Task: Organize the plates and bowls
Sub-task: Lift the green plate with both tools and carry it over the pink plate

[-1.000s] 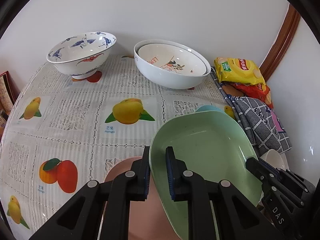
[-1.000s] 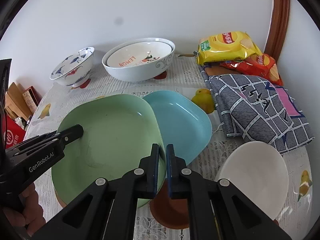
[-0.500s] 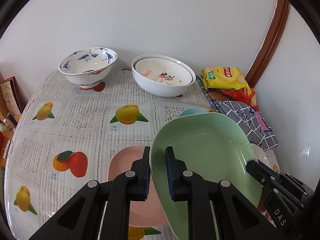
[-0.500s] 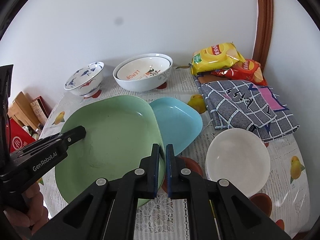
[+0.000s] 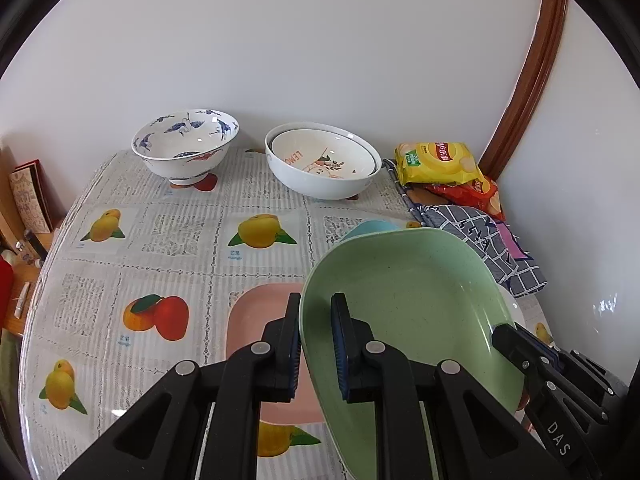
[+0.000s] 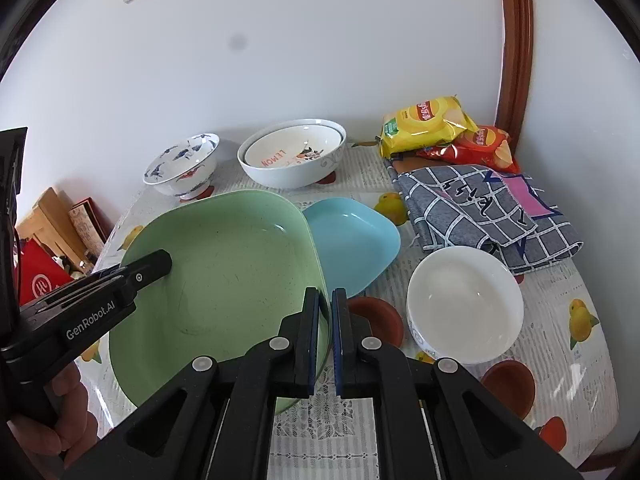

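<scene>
Grasping the green plate (image 6: 224, 280), both grippers clenched; "GenRobot.AI" marks the left gripper (image 6: 160, 264).

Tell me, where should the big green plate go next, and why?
Probably carry the green plate a bit further left and lower it onto the pink plate. Both grippers, left gripper and right gripper, pinch its rim, it hangs above the table, and the pink plate lies bare below.
</scene>
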A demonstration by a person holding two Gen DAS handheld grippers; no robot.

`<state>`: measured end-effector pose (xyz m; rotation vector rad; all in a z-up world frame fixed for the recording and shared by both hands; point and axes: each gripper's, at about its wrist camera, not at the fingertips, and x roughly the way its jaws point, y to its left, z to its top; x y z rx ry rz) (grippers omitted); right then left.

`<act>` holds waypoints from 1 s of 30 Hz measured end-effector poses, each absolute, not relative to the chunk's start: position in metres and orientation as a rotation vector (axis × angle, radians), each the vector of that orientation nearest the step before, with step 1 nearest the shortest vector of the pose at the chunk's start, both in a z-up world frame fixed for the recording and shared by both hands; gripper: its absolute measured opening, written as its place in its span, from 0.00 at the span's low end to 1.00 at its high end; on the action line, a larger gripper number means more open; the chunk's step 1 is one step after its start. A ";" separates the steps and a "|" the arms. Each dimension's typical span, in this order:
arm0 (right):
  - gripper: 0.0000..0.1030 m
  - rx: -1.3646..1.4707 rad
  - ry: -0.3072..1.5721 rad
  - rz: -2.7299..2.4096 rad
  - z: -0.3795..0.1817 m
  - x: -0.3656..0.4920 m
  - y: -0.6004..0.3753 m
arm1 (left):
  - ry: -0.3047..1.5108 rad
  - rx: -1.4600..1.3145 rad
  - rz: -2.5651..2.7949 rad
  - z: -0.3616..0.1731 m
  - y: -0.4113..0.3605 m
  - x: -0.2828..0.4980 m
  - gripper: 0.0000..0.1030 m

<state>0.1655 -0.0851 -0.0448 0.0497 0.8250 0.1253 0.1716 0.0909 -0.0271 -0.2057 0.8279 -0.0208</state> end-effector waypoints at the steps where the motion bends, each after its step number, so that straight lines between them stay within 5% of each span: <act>1: 0.06 0.051 0.824 0.124 -0.044 0.164 -0.085 | 0.826 -0.204 -0.020 -0.026 0.091 0.170 0.13; 30: 0.06 0.051 0.818 0.108 -0.044 0.154 -0.079 | 0.835 -0.206 -0.024 -0.029 0.094 0.160 0.13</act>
